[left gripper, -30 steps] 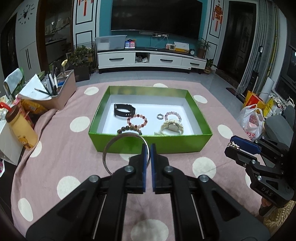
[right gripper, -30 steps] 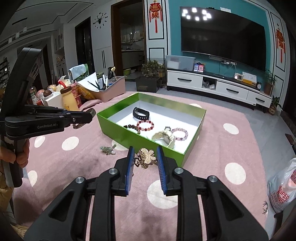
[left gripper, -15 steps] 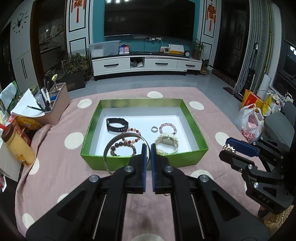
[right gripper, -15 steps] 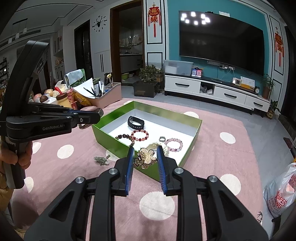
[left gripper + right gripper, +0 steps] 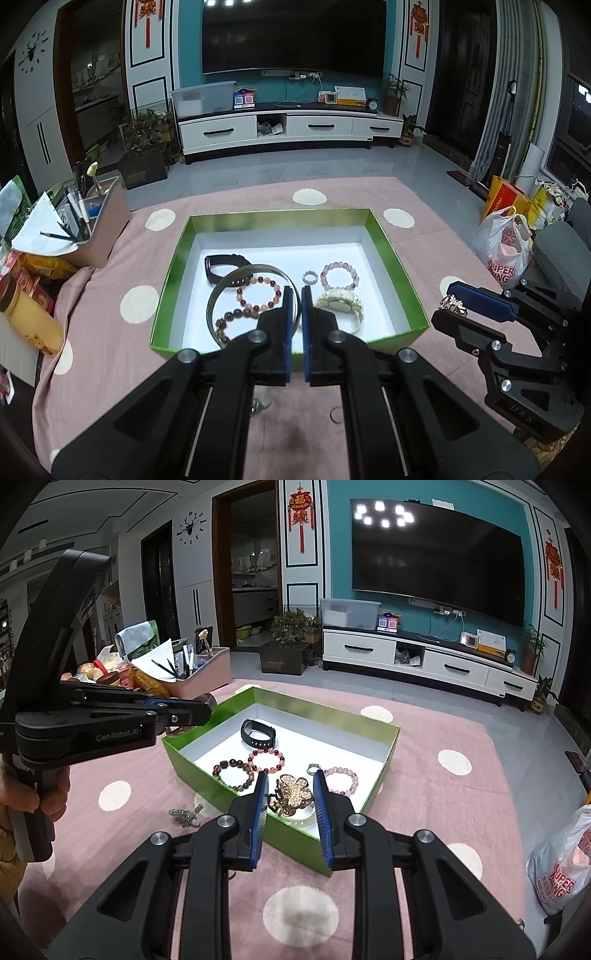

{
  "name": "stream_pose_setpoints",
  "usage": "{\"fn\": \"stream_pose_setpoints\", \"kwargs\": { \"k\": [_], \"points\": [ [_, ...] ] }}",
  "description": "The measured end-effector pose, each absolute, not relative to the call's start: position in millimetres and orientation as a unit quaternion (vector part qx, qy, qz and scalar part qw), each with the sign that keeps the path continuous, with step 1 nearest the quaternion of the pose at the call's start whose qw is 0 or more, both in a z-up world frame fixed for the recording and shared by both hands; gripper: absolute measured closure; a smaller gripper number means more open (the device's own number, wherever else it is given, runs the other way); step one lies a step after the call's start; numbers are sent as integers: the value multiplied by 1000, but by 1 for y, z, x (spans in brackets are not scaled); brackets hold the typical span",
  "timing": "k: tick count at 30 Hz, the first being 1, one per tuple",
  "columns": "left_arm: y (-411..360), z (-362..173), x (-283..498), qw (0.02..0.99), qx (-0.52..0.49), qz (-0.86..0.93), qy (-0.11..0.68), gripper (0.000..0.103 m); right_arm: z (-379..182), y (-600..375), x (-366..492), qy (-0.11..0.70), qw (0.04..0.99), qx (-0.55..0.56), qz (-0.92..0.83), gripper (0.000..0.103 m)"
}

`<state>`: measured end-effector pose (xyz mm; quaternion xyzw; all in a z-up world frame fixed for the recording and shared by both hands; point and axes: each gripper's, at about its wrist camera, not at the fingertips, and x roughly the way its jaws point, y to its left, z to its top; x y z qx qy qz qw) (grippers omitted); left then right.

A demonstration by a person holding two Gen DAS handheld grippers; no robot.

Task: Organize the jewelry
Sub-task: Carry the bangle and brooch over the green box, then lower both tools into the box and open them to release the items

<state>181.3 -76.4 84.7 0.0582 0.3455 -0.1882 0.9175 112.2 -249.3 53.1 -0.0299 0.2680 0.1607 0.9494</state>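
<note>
A green box (image 5: 402,266) with a white floor sits on the pink dotted cloth and holds a black band (image 5: 221,264), bead bracelets (image 5: 258,291), a small ring (image 5: 310,277) and a pale watch (image 5: 341,301). My left gripper (image 5: 296,295) is shut on a silver bangle (image 5: 221,291), held above the box's near left part. My right gripper (image 5: 290,794) is shut on a gold flower brooch (image 5: 293,794), above the box's (image 5: 384,771) near edge. The right gripper also shows in the left wrist view (image 5: 452,304).
A small silver charm (image 5: 183,815) lies on the cloth in front of the box; a small ring (image 5: 335,414) lies near me. A pink organizer (image 5: 99,221), snack packets and a yellow bottle (image 5: 26,314) crowd the left. Plastic bags (image 5: 504,251) sit right.
Both grippers have moved forward and higher, over the box's near edge, each still carrying its piece. The bangle now hangs over the box interior.
</note>
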Motion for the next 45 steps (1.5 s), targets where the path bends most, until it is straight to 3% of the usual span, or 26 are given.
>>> {"fn": "stream_pose_setpoints", "kwargs": {
  "k": [45],
  "points": [
    [-103, 9, 286, 893, 88, -156, 412, 97, 11, -246, 210, 324, 934, -13, 148, 78]
  ]
}}
